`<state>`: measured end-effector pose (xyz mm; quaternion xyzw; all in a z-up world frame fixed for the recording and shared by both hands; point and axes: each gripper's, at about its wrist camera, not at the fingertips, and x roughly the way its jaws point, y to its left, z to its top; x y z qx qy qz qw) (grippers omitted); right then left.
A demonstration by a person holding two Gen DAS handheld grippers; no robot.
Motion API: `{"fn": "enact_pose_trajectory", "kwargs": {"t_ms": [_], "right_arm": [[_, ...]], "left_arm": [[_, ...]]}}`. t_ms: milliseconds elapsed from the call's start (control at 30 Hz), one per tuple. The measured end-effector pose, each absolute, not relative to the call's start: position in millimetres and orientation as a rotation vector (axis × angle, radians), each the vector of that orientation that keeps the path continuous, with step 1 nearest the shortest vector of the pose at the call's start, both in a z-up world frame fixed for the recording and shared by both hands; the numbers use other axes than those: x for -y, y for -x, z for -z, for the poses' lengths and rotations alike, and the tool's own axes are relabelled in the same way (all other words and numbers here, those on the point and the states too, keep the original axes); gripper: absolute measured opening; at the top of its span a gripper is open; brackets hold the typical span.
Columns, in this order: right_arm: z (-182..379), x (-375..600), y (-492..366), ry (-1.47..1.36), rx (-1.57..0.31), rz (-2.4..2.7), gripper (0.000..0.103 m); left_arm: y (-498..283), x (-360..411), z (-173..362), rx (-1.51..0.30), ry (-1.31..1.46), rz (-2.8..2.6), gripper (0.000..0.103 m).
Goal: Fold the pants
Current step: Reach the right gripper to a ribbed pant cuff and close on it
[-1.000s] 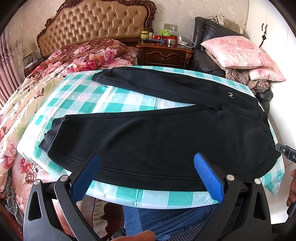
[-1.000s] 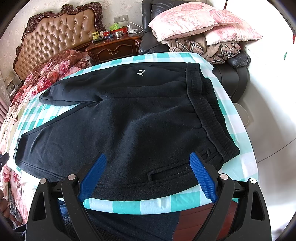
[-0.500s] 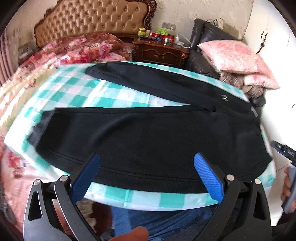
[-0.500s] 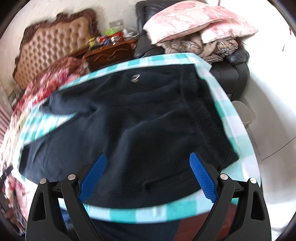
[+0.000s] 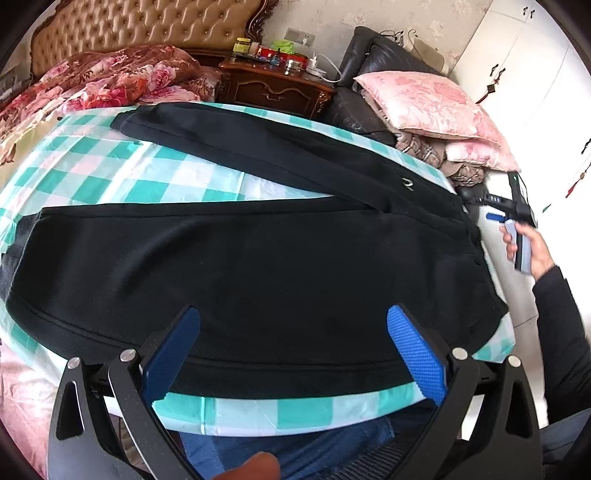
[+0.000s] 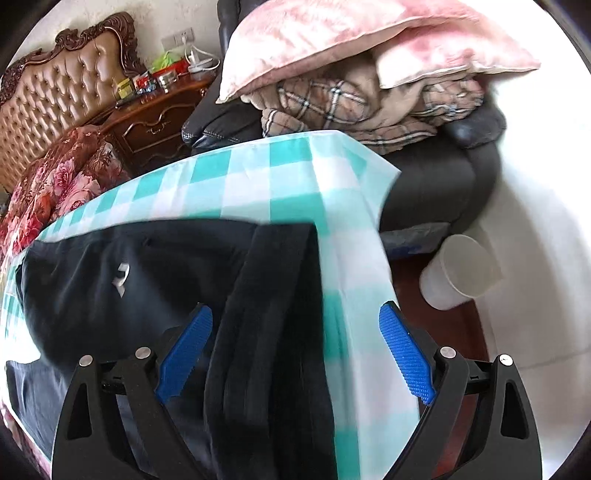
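Two legs of black pants (image 5: 258, 266) spread in a V on the checked cloth (image 5: 110, 177): near leg along the near edge, far leg angled toward the far left corner, waistband (image 6: 273, 295) at the right edge, small white logo (image 5: 407, 182) just inside it. No fold visible anywhere; whole garment flat and single-layered, so task judged barely begun, with every fold left to make.

Left gripper (image 5: 291, 354) above the near edge over the middle of the near leg, blue pads (image 5: 415, 354) wide apart, nothing between them, no contact with the fabric visible. Right gripper (image 6: 295, 354) low over the waistband at the right edge, pads likewise spread and empty, band running between them; contact impossible to tell through the blur. Probably lining up for a first pinch at the waist.

Beyond the cloth: floral bedding (image 5: 96, 85) and tufted headboard (image 5: 140, 29) off the far left corner, cluttered wooden nightstand (image 5: 273, 88) behind the far edge, dark leather chair (image 6: 436, 177) stacked with a pink pillow (image 6: 354, 37) and plaid blanket (image 6: 332, 107) past the far right corner, translucent bucket (image 6: 461, 273) on the floor off the right edge.
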<state>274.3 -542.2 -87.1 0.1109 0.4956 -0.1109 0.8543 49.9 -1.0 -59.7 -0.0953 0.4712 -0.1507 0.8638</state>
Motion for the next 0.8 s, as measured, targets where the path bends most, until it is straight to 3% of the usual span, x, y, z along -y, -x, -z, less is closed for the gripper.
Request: {"fn": "enact_pose_trajectory", "kwargs": {"t_ms": [300, 333, 367, 500, 633, 800], "right_arm": [[122, 557, -332, -0.213, -1.126, 0.156, 0.089], [124, 554, -334, -0.208, -1.133, 0.128, 0.083], [126, 551, -336, -0.196, -1.136, 0.101, 0.07], [125, 547, -339, -0.19, -1.129, 0.083, 0.06], [116, 546, -336, -0.213, -1.105, 0.05, 0.037], [78, 518, -322, -0.121, -1.008, 0.054, 0.03]], "left_arm": [[-75, -10, 78, -1.058, 0.218, 0.273, 0.101], [-78, -10, 80, -1.063, 0.223, 0.269, 0.101], [-80, -11, 82, -1.068, 0.226, 0.266, 0.101], [-88, -7, 92, -1.092, 0.234, 0.262, 0.101], [-92, -2, 93, -1.094, 0.236, 0.273, 0.101], [-93, -3, 93, -1.088, 0.249, 0.273, 0.101]]}}
